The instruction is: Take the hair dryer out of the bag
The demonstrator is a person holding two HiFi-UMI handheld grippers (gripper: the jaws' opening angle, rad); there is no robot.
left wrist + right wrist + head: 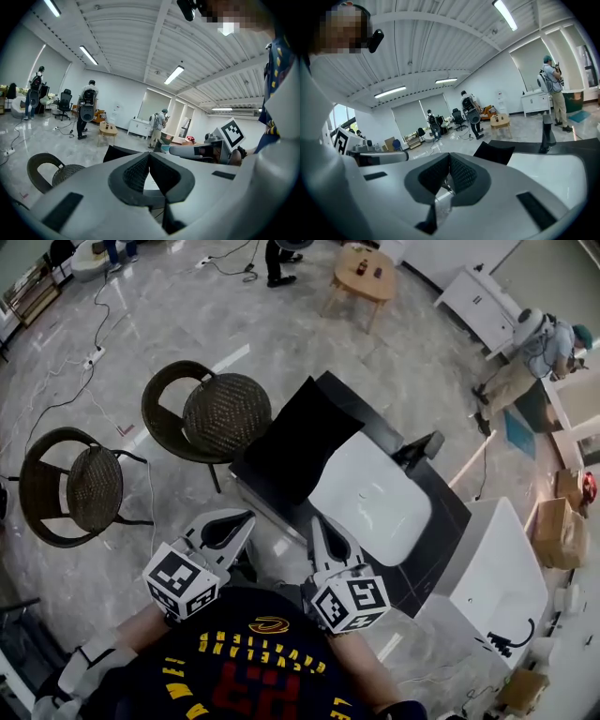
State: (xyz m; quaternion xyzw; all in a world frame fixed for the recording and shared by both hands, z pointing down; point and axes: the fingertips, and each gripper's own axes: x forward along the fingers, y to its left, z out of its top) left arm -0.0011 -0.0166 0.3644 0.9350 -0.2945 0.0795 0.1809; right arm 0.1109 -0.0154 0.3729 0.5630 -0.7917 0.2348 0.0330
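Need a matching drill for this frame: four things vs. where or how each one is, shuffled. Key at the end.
1 black bag
2 left gripper
3 wicker chairs
4 wooden table

A jaws shut, nothing between them
B on the floor, left of the dark table
C far across the room
D lying on the dark table

Pairs: 1-D, 2-A, 3-B, 4-C
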